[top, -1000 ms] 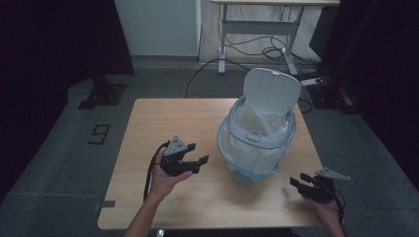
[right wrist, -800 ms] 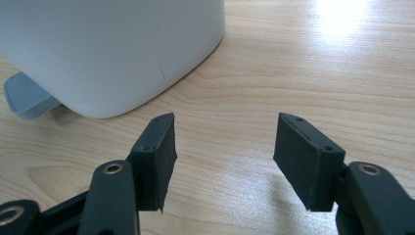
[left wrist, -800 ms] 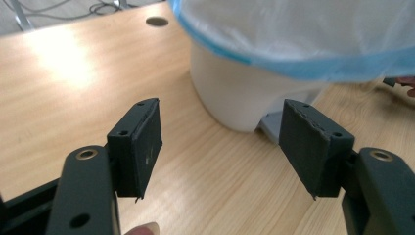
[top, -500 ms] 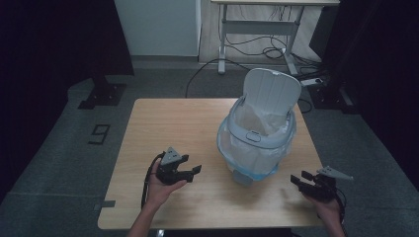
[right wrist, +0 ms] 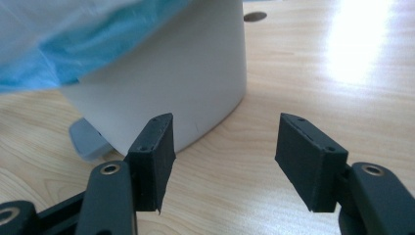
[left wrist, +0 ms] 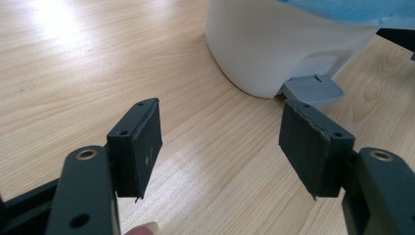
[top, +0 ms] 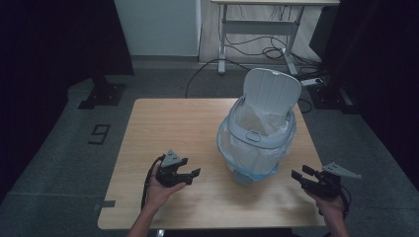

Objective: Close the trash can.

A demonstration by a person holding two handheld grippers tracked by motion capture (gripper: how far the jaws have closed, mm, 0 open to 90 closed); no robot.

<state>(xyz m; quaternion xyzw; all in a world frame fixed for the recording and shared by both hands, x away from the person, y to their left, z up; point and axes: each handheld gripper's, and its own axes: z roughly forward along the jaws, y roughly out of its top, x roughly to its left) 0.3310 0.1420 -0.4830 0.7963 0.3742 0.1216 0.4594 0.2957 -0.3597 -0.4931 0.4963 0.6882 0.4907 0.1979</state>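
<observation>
A white plastic pedal bin [top: 257,148] stands on the right half of the light wooden table [top: 168,123], its hinged lid [top: 271,91] raised upright at the far side. A pale blue liner bag [top: 276,148] is folded over its rim; what lies inside the bag is hard to make out from the high view, possibly nothing but crumpled plastic. The grey foot pedal [left wrist: 313,90] projects from the bin's near base, resting on the table.

The left gripper [top: 190,174] is held in the person's left hand [top: 160,190] over the near-left part of the table, left of the bin and apart from it. In the left gripper view its jaws stand wide apart with nothing between them, pointing toward the pedal.

The right gripper [top: 299,174] sits at the near-right table edge in the right hand [top: 331,202], which is partly cut off by the frame. Its jaws are likewise spread wide and empty, close to the bin's lower wall [right wrist: 186,88] without touching.

Beyond the table, a white desk frame [top: 257,34] and loose cables [top: 247,49] lie on the dim floor.
</observation>
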